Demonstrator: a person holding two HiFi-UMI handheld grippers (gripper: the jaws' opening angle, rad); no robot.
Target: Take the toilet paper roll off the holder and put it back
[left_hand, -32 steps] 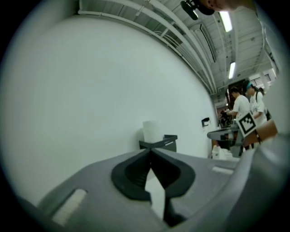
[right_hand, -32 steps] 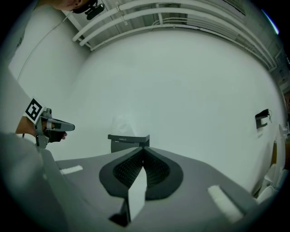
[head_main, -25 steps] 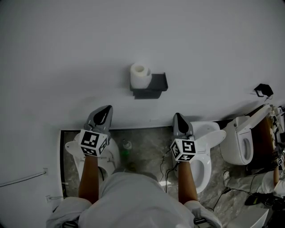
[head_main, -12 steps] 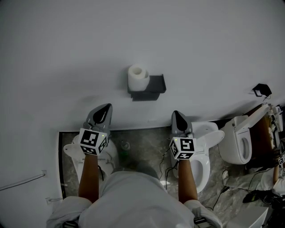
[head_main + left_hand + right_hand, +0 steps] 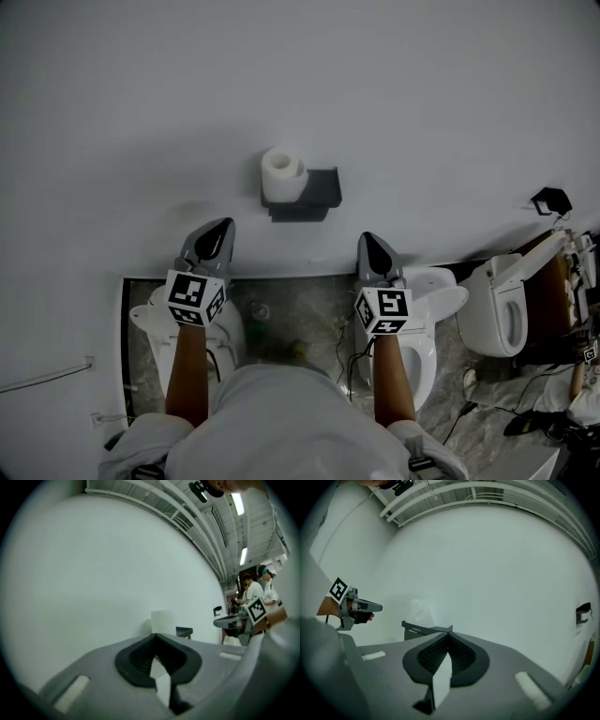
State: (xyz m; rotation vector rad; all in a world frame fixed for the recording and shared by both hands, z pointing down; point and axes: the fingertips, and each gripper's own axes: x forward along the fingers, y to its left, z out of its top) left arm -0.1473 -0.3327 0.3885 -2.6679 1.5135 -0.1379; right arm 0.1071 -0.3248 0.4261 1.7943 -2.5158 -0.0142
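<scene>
White wall (image 5: 281,84) bearing a dark holder (image 5: 319,192), a toilet paper roll (image 5: 281,174) upright at its left end. Nearer, left gripper (image 5: 225,228) and right gripper (image 5: 368,239) both pressed together, empty.

Your head view is dim and flat. The white wall (image 5: 300,75) reads as grey, lightest across the middle and darker toward the upper corners. The toilet paper roll (image 5: 282,173) and its holder (image 5: 314,192) cast only a soft shadow just beneath them. Both of your gripper views have black corners and a strong fisheye bend, plain in the curved ceiling rails (image 5: 454,491) along the top. Strip lights (image 5: 238,503) glare white at the upper right of the left gripper view. Low in each frame, the left gripper (image 5: 154,637) and the right gripper (image 5: 449,632) look slightly soft.
</scene>
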